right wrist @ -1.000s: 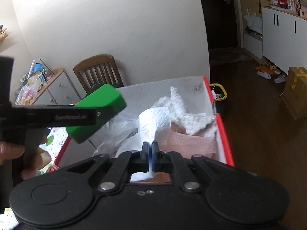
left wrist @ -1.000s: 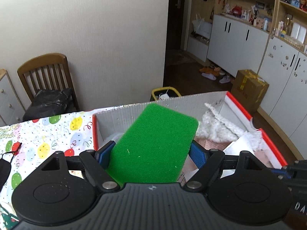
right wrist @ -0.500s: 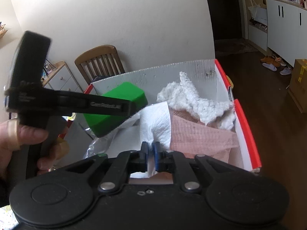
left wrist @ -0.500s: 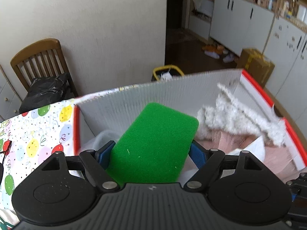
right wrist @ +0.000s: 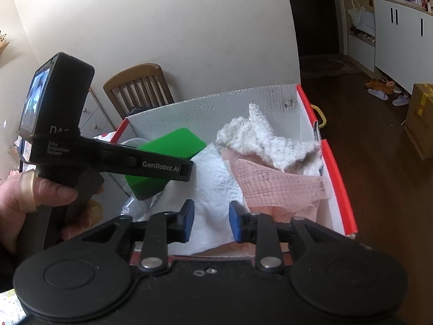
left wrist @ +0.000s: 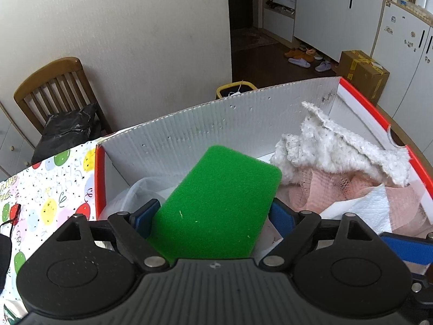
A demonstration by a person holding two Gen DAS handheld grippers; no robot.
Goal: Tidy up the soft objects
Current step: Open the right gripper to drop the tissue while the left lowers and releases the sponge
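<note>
Left gripper point(left wrist: 213, 214): I have it clamped on the green sponge point(left wrist: 219, 203), blue pads pressed against its two long sides.
Sponge position: it sits tilted above the left half of the box point(left wrist: 216, 119), over a crumpled clear plastic bag point(left wrist: 140, 192), not resting on anything I can see.
Right gripper point(right wrist: 211, 219): its jaws stand apart with nothing between them; it hovers at the near edge of the box, above the white paper towel point(right wrist: 213, 187).
Box contents: a fluffy white cloth point(left wrist: 338, 149) lies against the far right corner, a pink mesh cloth point(right wrist: 276, 178) beneath it, the paper towel in the middle.
Surroundings: the box stands on a balloon-print tablecloth point(left wrist: 48, 189); a wooden chair point(left wrist: 54, 92) is behind it by the wall.
Step in hand: I judge this as placing the sponge into the box with the other soft items.
Next move: lower the sponge toward the free left side, then spread the pads so it drops flat; the foam should spring back once released.
Risk: the plastic bag may let the sponge slide or tip.
</note>
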